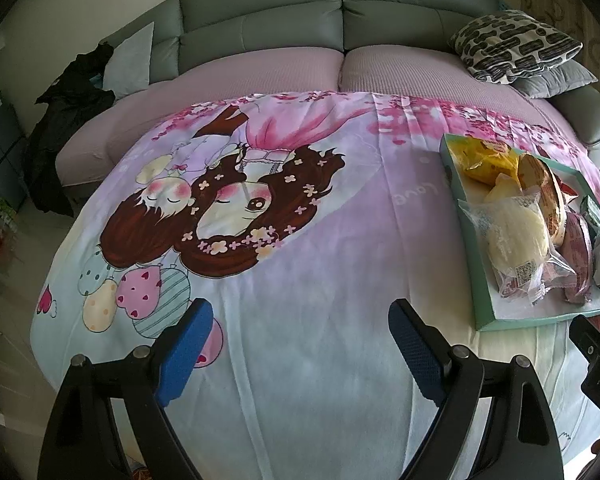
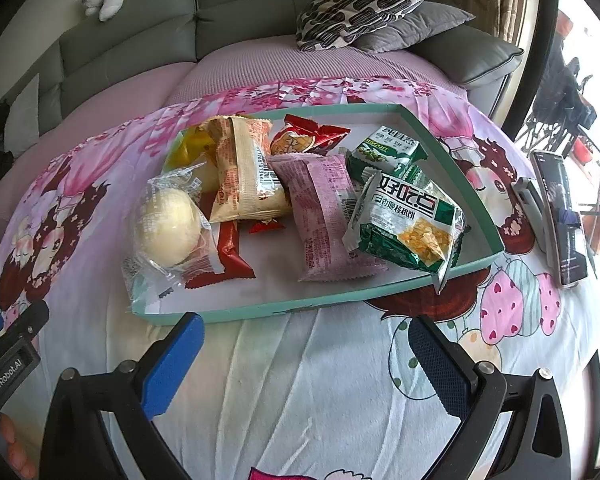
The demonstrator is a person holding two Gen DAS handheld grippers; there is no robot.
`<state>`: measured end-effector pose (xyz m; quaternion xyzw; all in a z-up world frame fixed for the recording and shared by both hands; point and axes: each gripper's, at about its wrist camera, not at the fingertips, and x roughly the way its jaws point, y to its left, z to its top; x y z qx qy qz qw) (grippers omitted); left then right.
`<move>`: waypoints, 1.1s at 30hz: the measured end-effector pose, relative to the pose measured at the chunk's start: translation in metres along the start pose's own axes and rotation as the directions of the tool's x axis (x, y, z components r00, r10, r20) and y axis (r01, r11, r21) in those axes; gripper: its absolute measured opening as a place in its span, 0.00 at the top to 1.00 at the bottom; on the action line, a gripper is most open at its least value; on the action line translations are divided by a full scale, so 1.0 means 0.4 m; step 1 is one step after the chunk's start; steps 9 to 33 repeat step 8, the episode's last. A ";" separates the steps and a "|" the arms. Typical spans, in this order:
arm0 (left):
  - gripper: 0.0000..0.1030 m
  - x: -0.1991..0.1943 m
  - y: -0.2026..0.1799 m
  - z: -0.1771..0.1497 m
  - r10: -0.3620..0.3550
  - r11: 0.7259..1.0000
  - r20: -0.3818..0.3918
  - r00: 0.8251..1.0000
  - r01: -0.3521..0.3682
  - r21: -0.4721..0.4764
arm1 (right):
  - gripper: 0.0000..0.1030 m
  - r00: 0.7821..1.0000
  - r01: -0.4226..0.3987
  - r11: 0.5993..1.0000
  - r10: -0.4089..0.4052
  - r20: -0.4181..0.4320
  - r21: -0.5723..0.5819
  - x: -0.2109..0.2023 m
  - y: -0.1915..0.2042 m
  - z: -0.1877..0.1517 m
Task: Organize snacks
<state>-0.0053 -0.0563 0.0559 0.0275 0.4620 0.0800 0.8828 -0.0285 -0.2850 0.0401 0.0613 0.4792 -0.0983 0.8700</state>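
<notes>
A grey sofa (image 1: pixel 260 20) with a patterned cushion (image 2: pixel 364 4) stands behind a table covered by a pink cartoon cloth (image 1: pixel 300 240). On the cloth lies a shallow teal tray (image 2: pixel 452 160), and all the snacks are inside it: a clear packet with a pale round cake (image 2: pixel 168 228) at its left end, a beige packet (image 2: pixel 248 176), a pink packet (image 2: pixel 324 208), a red packet (image 2: pixel 312 136), and two green packets (image 2: pixel 408 224) at the right. A phone (image 2: pixel 560 208) leans upright to the right of the tray. The left gripper (image 1: pixel 300 344) is over bare cloth, its jaws wide apart and empty. The right gripper (image 2: pixel 304 360) is just before the tray's near rim, jaws also apart, holding nothing.
</notes>
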 end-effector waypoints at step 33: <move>0.13 -0.001 0.004 0.003 -0.005 1.000 0.000 1.000 0.005 -0.005 | 0.00 1.000 0.000 1.000 0.000 -0.002 0.000 0.000 -0.001 0.001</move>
